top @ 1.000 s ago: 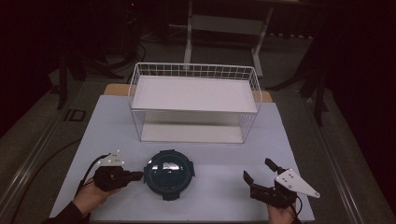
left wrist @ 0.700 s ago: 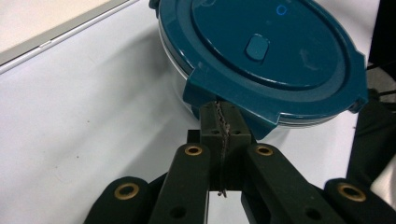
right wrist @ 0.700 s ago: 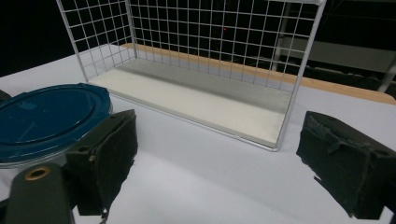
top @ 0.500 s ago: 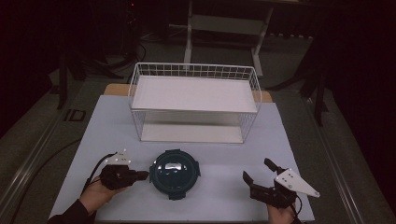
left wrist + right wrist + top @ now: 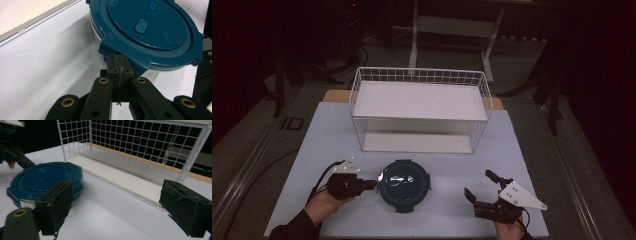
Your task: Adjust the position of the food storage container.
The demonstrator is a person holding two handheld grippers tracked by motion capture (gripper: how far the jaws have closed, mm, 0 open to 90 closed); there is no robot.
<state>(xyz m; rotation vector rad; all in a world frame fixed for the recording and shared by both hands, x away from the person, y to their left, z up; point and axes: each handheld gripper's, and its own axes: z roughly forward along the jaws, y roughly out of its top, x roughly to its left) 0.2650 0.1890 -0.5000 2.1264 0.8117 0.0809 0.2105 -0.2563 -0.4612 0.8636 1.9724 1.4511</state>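
- We see a pale table (image 5: 532,150) in a dark room, wire rack (image 5: 419,107) at its far edge.
- The round blue container (image 5: 404,186) near the front edge has slid right; our left gripper (image 5: 371,184) is pinched shut at its latch tab, our right gripper (image 5: 482,192) gapes empty.

Teal container (image 5: 404,185), white wire-grid rack (image 5: 420,107), black jaws.

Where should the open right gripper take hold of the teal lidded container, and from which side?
Judging by its shape, grip a lid tab on the teal lidded container from its right side. The round flat body looks too wide for the right gripper, while the tabs jut from the rim; the left gripper is shut against the left tab.
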